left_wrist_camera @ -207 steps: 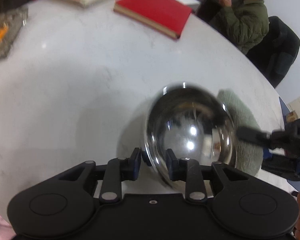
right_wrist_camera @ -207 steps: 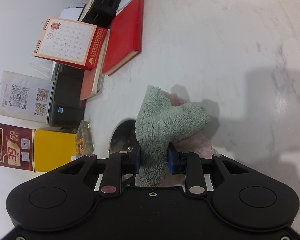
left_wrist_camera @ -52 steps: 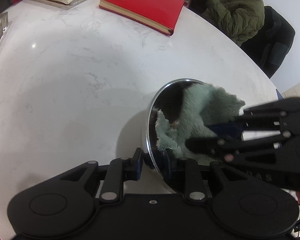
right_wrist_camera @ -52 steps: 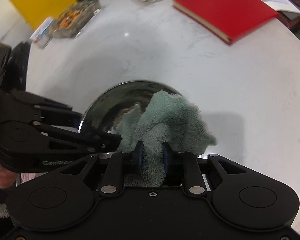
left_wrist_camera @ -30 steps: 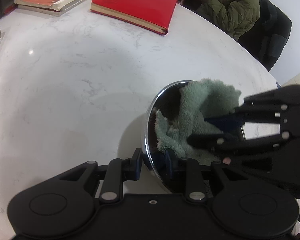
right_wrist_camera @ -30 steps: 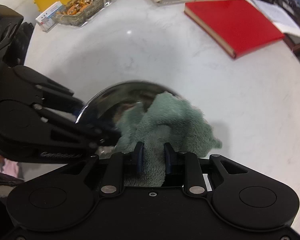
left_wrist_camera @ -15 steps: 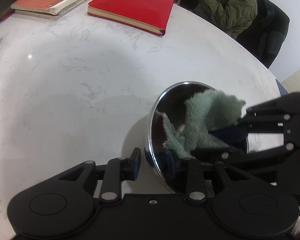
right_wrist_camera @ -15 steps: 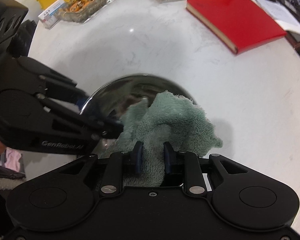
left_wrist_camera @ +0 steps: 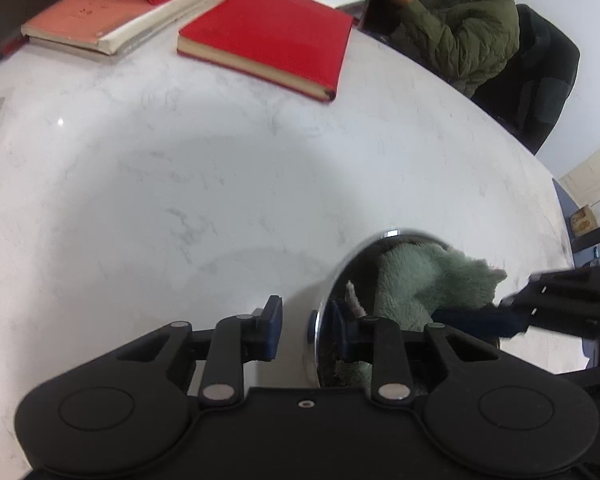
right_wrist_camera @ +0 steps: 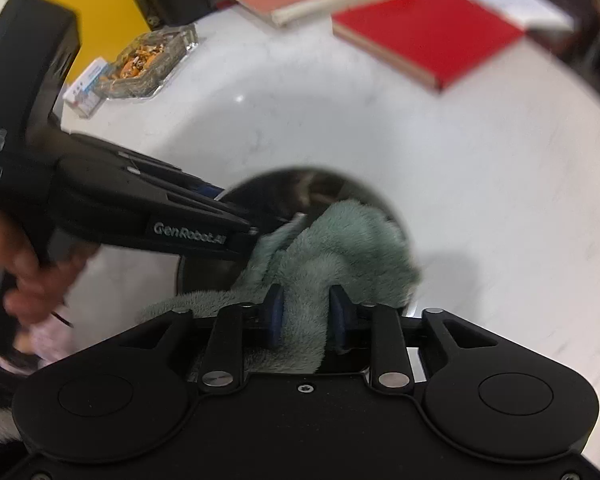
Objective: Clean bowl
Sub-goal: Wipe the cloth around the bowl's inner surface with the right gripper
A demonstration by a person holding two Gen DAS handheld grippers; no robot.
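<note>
A shiny steel bowl stands tilted on the white marble table. My left gripper is open, its jaws on either side of the bowl's near rim with a gap on the left side. My right gripper is shut on a green fluffy cloth and holds it inside the bowl. The cloth also shows in the left wrist view, with the right gripper's fingers reaching in from the right. The left gripper comes in from the left in the right wrist view.
A red book and a stack of books with a red desk calendar lie at the far side. A glass ashtray and a small box sit at the far left. A seated man is beyond the table.
My left gripper's jaws have opened from the bowl's rim. The bowl has shifted lower and to the right in the left view. The right gripper keeps the cloth in the bowl.
</note>
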